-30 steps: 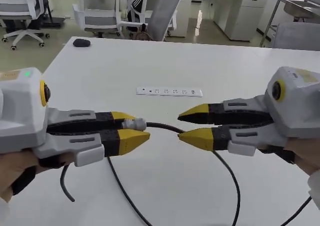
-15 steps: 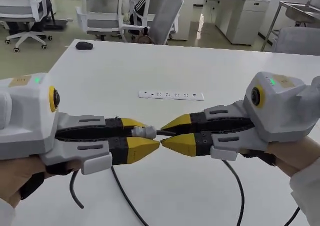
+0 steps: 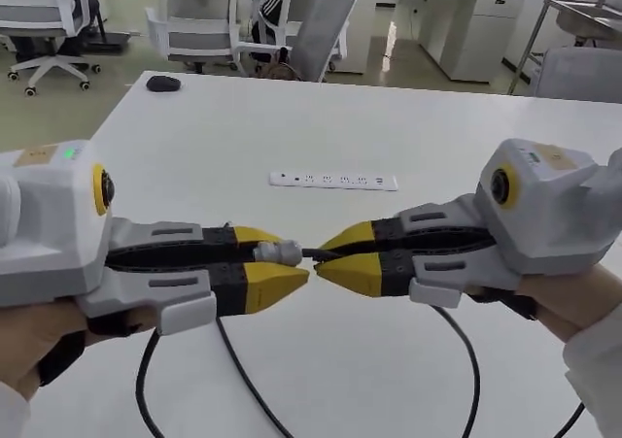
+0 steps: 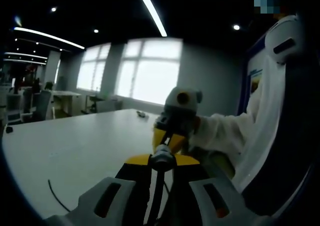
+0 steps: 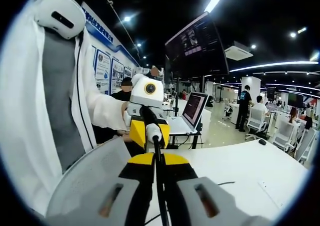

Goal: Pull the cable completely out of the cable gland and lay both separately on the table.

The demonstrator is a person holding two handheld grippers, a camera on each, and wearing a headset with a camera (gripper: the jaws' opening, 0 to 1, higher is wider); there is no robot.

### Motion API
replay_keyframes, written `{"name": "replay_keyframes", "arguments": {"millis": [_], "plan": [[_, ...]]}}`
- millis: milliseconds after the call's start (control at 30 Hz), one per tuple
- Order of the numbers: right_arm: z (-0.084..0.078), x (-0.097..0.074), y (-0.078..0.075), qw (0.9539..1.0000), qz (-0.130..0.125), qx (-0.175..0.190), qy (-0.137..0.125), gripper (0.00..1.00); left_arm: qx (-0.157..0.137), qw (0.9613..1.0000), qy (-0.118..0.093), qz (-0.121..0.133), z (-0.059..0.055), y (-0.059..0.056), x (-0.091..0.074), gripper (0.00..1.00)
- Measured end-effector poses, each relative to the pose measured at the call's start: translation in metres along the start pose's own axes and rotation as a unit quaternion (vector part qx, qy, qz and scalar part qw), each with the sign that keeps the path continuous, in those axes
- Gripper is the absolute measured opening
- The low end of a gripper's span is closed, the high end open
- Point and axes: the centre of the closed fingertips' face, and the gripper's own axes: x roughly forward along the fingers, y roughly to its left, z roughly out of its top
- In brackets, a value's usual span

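In the head view my left gripper (image 3: 292, 256) is shut on the grey cable gland (image 3: 279, 253), held above the white table (image 3: 437, 127). Tip to tip with it, my right gripper (image 3: 319, 257) is shut on the black cable (image 3: 457, 346) right where it leaves the gland. The cable hangs down and loops over the table on both sides. The left gripper view has the gland (image 4: 162, 154) between my left gripper's (image 4: 161, 161) yellow tips, with the right gripper (image 4: 169, 140) just beyond. In the right gripper view the cable (image 5: 159, 178) runs between my right gripper's (image 5: 155, 159) tips to the gland (image 5: 153, 132).
A white power strip (image 3: 333, 180) lies mid-table beyond the grippers. A dark mouse (image 3: 162, 84) sits near the far left corner. Office chairs (image 3: 194, 30) and desks stand past the table's far edge.
My right gripper was open and apart from the gland; it moved left to meet the left gripper and closed on the cable. The left gripper kept its hold on the gland.
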Motion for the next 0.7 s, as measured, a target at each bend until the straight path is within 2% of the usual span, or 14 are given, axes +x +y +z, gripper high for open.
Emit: {"name": "replay_keyframes", "arguments": {"millis": [400, 700], "plan": [[-0.023, -0.021, -0.008, 0.9992, -0.023, 0.029, 0.014, 0.03, -0.004, 0.9999, 0.004, 0.009, -0.003, 0.011, -0.01, 0.17], [-0.051, -0.043, -0.013, 0.9961, -0.053, 0.065, 0.029, 0.05, -0.008, 0.9998, 0.003, 0.019, -0.005, 0.017, -0.017, 0.17]]}}
